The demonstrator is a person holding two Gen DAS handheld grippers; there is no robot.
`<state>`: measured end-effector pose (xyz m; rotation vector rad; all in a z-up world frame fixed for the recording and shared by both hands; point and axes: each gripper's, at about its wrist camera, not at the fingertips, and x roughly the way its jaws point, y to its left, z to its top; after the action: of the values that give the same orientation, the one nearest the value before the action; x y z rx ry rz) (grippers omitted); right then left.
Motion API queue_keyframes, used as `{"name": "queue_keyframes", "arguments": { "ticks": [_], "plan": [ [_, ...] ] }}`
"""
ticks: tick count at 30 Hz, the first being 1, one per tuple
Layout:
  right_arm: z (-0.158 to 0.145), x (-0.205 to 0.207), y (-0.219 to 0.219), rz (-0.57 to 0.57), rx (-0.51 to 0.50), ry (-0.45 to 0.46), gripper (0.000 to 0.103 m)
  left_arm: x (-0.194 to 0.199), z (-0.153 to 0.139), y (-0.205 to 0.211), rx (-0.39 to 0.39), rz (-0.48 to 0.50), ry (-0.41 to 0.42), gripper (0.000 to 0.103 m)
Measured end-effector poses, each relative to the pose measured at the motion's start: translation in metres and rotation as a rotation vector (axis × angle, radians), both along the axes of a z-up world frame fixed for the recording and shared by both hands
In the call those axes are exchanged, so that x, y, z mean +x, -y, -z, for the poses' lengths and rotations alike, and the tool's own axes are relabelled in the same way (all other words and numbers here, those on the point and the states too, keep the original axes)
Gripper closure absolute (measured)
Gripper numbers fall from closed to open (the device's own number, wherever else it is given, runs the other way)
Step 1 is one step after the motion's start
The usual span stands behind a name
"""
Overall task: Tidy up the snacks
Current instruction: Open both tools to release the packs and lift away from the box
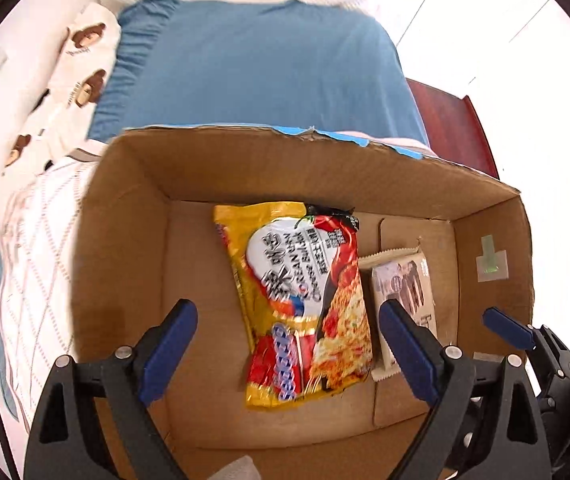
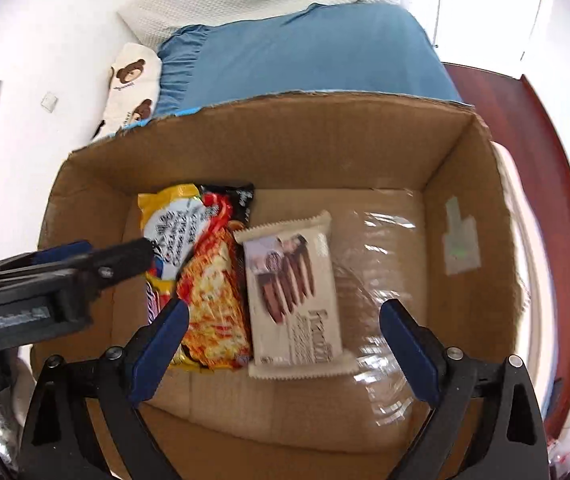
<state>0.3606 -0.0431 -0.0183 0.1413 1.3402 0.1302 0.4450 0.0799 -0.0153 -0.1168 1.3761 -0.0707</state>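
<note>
Two packs lie side by side on the box floor, long ways toward its far wall: noodles left, biscuits right. Both grippers, left and right, hang wide open above, holding nothing.

I see a cardboard box of matt brown corrugated paper, its rim torn rough at twelve o'clock. On its floor at four o'clock, clear tape shines glossy. The noodle packet is crinkled, shiny plastic film; the biscuit pack beside it looks a duller cream wrapper. My gripper fingers carry smooth blue plastic pads on matt black frames. The blue pillow is soft cloth, and at two o'clock the wood looks polished dark red.
</note>
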Motion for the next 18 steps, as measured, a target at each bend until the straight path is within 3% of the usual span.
{"name": "queue_keyframes", "arguments": {
  "ticks": [13,18],
  "plan": [
    [-0.060,-0.084,0.004,0.000,-0.070,0.151,0.005,-0.075,-0.057,-0.005,0.040,-0.004,0.161,0.010],
    [-0.089,-0.115,0.007,0.010,-0.047,0.208,0.005,-0.107,-0.084,0.000,0.032,0.000,0.220,0.010]
  ]
}}
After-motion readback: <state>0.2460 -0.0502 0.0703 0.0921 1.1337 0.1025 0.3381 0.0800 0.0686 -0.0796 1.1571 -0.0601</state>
